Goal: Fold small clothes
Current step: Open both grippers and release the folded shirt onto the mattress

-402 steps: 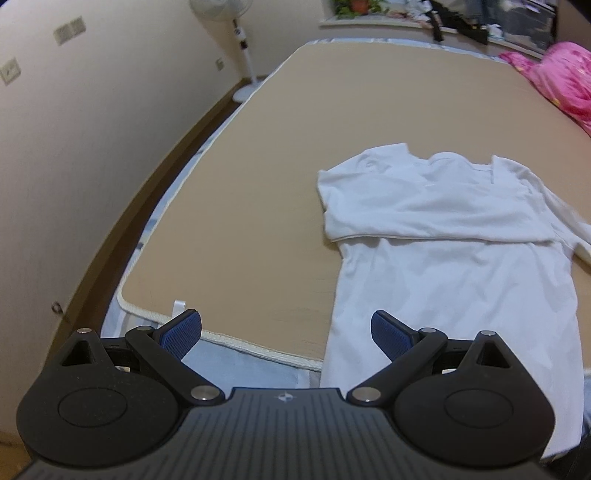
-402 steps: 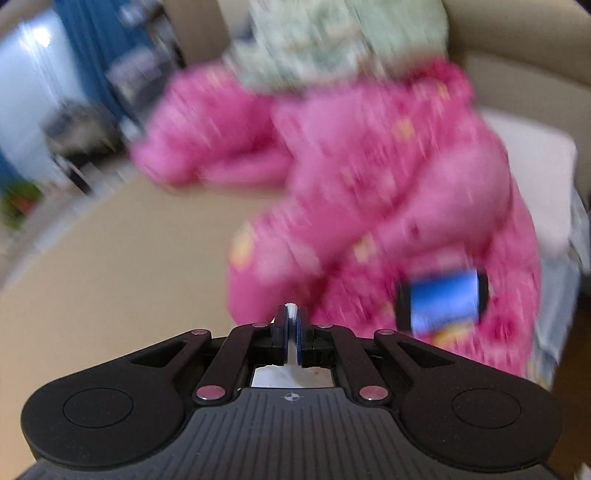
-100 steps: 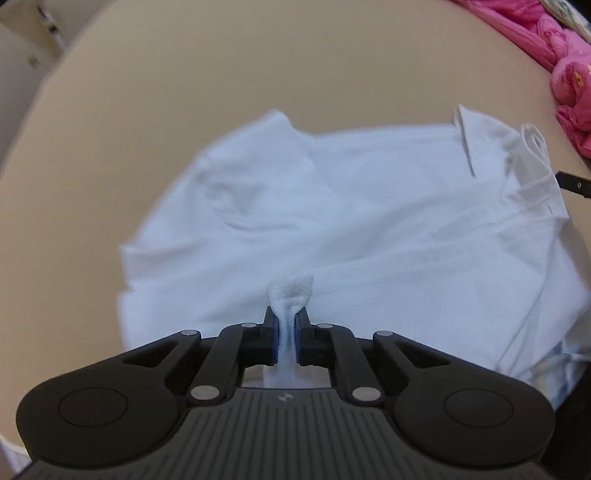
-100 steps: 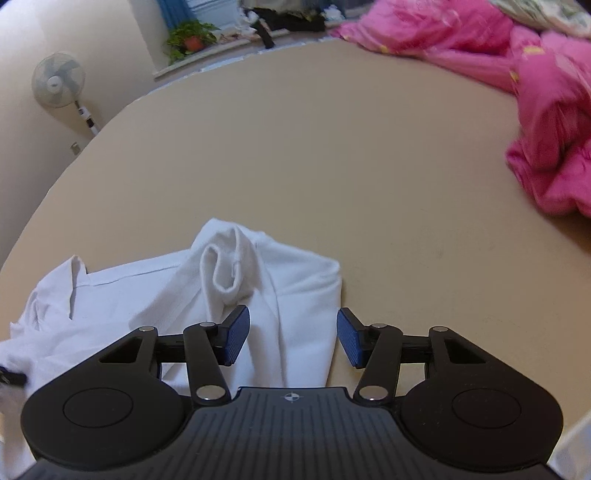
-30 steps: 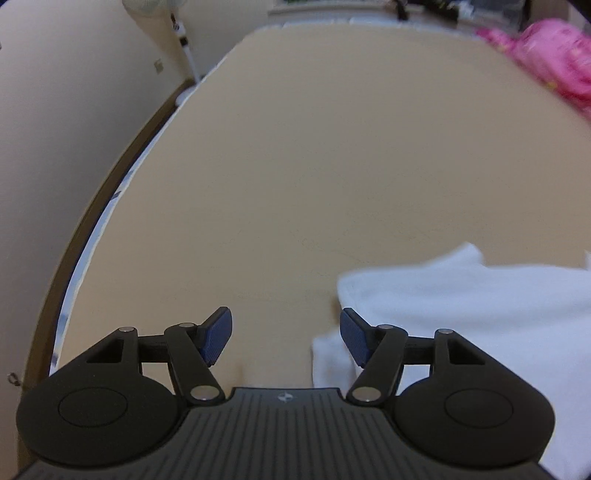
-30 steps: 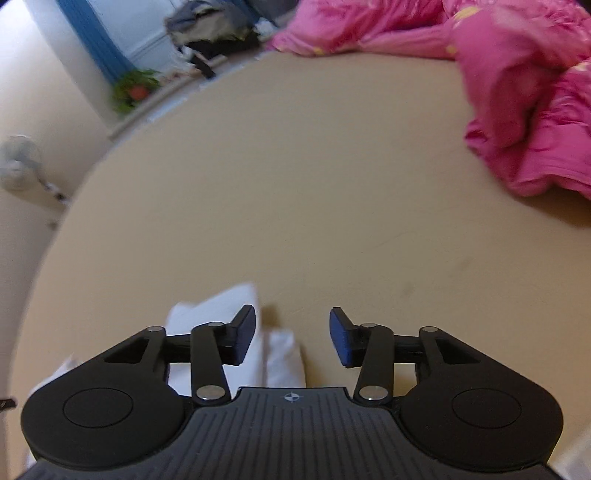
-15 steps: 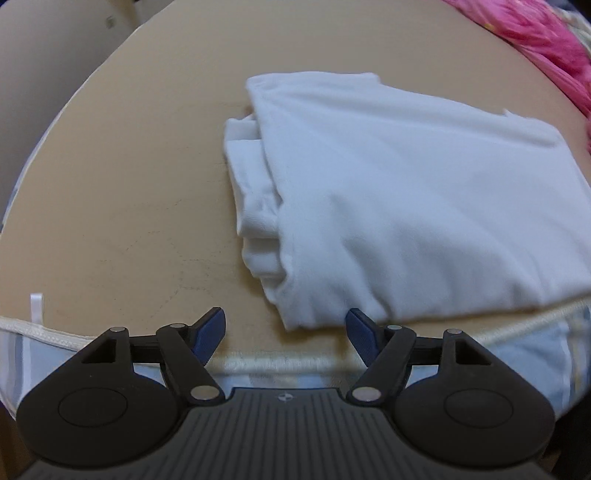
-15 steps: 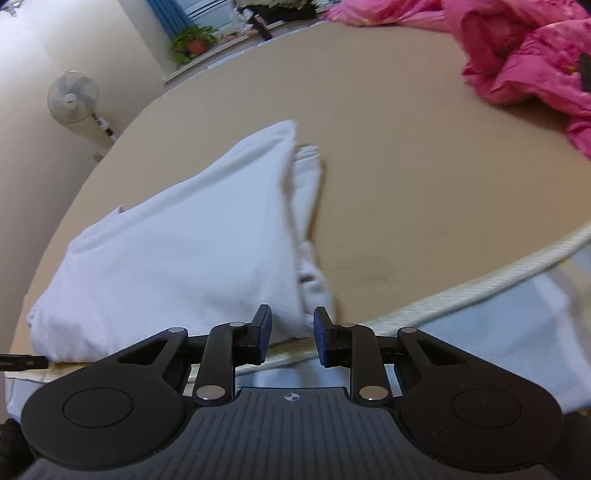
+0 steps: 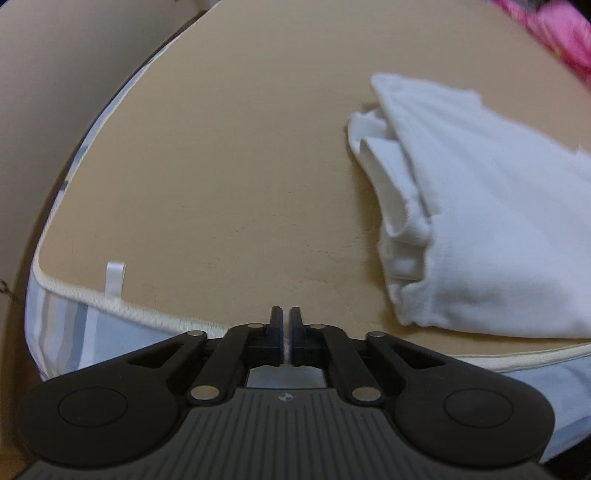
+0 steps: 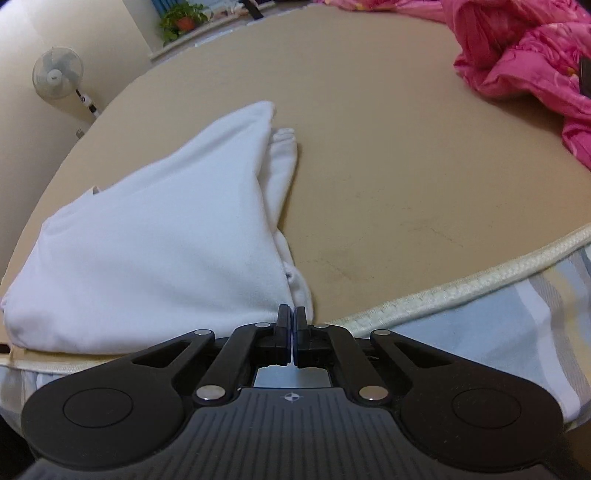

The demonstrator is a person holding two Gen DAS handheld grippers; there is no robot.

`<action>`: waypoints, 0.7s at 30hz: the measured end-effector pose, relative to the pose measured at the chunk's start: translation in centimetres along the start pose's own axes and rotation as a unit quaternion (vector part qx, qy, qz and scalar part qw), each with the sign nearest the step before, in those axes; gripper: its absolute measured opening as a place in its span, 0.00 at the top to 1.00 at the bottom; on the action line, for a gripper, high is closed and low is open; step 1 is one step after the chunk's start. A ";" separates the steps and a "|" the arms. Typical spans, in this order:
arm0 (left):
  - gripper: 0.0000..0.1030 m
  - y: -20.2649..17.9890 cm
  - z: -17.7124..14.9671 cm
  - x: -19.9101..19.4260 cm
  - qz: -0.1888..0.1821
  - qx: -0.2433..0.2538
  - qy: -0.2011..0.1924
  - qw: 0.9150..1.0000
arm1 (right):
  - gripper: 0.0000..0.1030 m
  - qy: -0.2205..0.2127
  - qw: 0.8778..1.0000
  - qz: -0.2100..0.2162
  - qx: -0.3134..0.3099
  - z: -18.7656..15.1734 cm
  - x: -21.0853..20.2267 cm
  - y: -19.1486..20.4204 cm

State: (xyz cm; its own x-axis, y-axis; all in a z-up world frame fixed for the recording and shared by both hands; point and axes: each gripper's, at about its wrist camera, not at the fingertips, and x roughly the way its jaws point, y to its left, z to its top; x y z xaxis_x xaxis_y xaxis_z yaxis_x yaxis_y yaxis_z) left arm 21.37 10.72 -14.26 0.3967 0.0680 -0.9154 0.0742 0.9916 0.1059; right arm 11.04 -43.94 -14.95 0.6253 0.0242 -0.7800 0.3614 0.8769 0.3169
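A white shirt (image 9: 480, 221) lies folded in a thick stack on the tan mattress (image 9: 240, 166), close to its near edge. In the left wrist view it sits to the right of my left gripper (image 9: 286, 317), which hangs over bare mattress at the corded edge. Its jaws are closing, almost together, with nothing between them. In the right wrist view the shirt (image 10: 166, 240) fills the left half. My right gripper (image 10: 293, 315) is shut just in front of the shirt's near right corner, with no cloth seen between its pads.
A pink quilt (image 10: 524, 55) is bunched at the far right of the mattress (image 10: 406, 166). The white piped edge (image 10: 461, 284) runs along the near side above a striped sheet. A standing fan (image 10: 57, 74) and a potted plant (image 10: 183, 18) stand beyond the bed.
Both grippers' jaws have come together from open. The left wrist view has swung left, so the shirt now lies to its right. The right wrist view has hardly moved in the last half second.
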 end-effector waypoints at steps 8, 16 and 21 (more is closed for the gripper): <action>0.22 -4.0 -1.6 -5.6 0.018 0.021 -0.035 0.999 | 0.76 -0.036 0.999 -0.017 0.016 -0.1 -6.3 3.0; 0.19 -8.9 -5.4 -10.2 0.011 0.020 -0.050 0.998 | 0.33 -0.104 0.987 0.081 -0.090 -4.9 -13.9 12.0; 0.18 -10.1 -8.1 -12.9 0.013 0.030 -0.062 0.998 | 0.24 -0.140 0.977 0.084 -0.136 -8.2 -16.9 15.5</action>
State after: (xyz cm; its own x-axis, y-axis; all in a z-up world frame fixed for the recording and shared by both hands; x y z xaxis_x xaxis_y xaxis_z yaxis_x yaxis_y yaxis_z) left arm 8.12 0.71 -6.64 0.5095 0.0757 -0.8571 0.1162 0.9809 0.1557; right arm 0.47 -26.80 -1.26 0.8384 0.0796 -0.5393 0.0639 0.9681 0.2422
